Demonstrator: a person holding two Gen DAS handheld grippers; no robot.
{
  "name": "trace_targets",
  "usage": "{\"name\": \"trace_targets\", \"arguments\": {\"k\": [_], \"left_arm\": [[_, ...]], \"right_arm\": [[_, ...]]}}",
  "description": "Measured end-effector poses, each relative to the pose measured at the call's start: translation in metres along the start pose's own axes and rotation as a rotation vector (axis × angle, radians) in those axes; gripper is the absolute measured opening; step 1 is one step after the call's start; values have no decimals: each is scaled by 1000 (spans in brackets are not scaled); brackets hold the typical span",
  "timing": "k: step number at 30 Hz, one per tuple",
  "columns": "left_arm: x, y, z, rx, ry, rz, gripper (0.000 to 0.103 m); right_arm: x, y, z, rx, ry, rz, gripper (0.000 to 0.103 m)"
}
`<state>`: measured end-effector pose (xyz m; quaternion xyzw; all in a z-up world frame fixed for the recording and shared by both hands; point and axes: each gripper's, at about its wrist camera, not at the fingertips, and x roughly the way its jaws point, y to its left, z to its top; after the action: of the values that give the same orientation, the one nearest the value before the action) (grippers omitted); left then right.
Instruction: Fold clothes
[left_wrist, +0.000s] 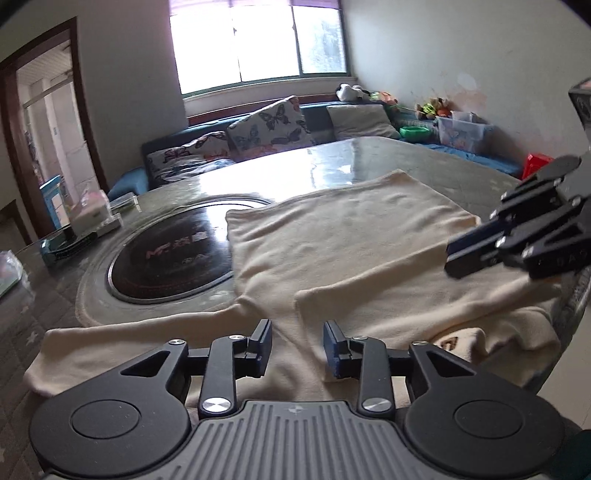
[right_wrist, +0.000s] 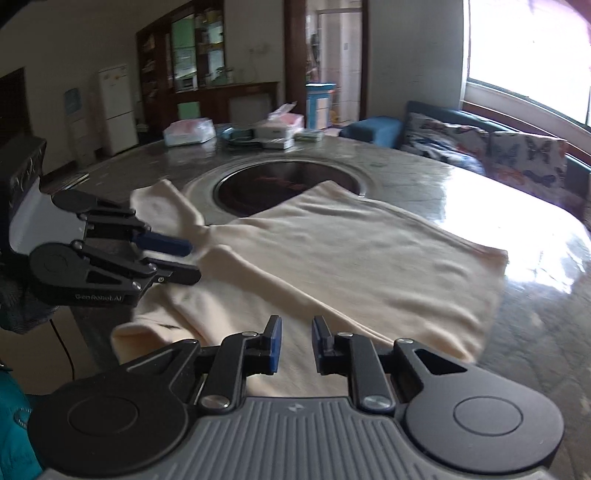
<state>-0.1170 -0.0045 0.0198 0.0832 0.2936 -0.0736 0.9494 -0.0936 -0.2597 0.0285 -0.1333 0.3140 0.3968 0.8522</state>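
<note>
A cream garment is being folded on the round table, lying across the near edge with its far part reaching over the dark inset disc at the table's centre. One side panel is already lying turned over the body, and a sleeve is still spread out toward the table's left edge, so the folding is judged to be partway through, between two folds.

The left hand-held gripper is being held just above the cloth near the near edge, its jaws standing partly apart with nothing between them. The right hand-held gripper is likewise hovering over the near part of the garment, jaws narrowly parted and empty.

No cloth is being gripped at present. For the next move, the loose sleeve or a fresh edge is probably being sought; the jaws would need lowering onto one layer only.
</note>
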Motion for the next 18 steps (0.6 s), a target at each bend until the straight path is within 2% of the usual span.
{"name": "trace_targets", "arguments": {"k": [4, 10, 13, 18], "left_arm": [[-10, 28, -3, -99, -5, 70, 35], [-17, 84, -15, -268, 16, 263, 42], [-21, 108, -23, -321, 19, 361, 44], [-26, 145, -32, -440, 27, 463, 45]], "right_arm": [[20, 16, 10, -23, 21, 67, 17], [44, 46, 23, -119, 54, 148, 17], [53, 58, 26, -152, 69, 167, 17], [57, 69, 31, -173, 62, 178, 17]]}}
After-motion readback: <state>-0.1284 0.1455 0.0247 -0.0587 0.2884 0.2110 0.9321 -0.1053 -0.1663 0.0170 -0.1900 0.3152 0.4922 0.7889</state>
